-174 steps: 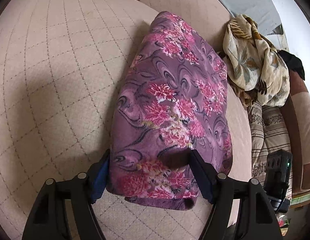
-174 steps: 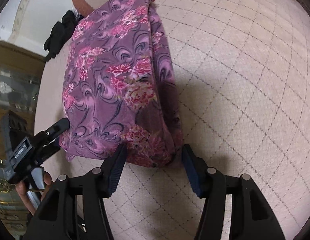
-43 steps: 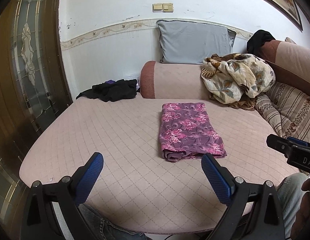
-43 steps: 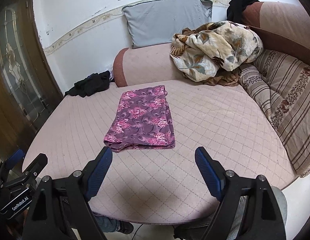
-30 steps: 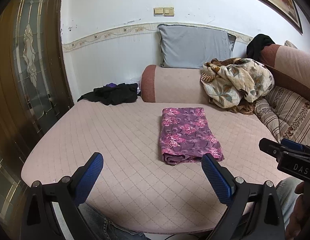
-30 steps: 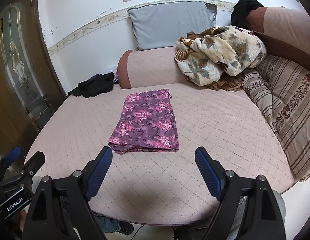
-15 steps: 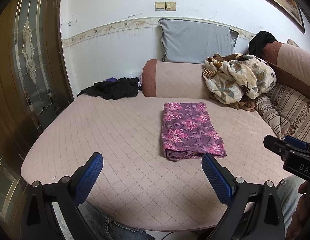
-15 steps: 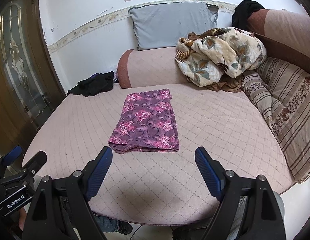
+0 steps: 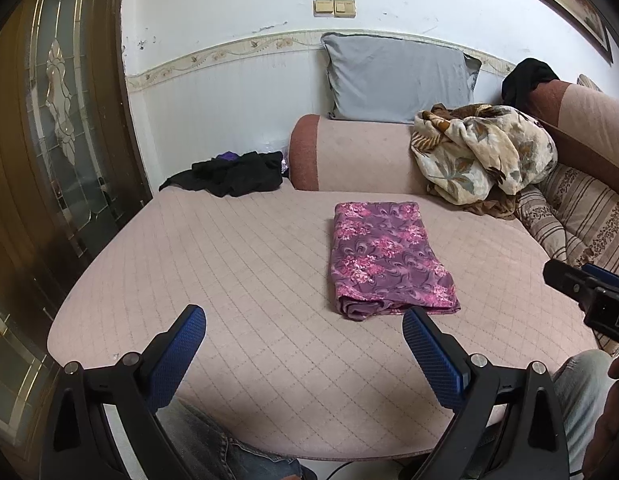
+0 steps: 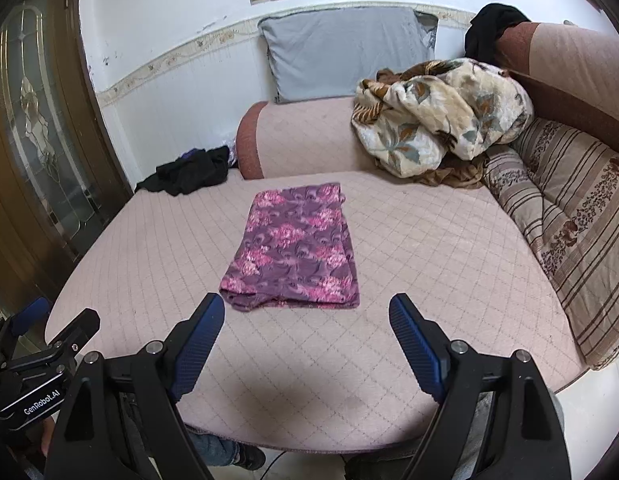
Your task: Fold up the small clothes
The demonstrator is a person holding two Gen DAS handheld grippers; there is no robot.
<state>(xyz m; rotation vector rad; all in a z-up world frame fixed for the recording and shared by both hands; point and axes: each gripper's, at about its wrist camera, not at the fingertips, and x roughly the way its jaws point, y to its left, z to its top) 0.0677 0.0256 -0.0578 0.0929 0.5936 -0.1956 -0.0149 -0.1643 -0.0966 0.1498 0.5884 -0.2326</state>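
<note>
Folded purple floral cloth (image 10: 293, 246) on quilted pink bed (image 10: 409, 240) | both tongs (image 9: 305, 340) (image 10: 307, 330) wide, empty | risk: careless nudge undoes fold

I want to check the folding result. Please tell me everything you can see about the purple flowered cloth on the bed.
The purple flowered cloth is folded into a flat, roughly rectangular packet of several layers. It looks like thin, soft fabric with pink flowers and dark swirls on purple. The layered edges show at its near end, slightly uneven. It lies flat near the middle of the pink quilted bed cover, touching only that. Both tongs are open and held back from it, gripping nothing.
</note>
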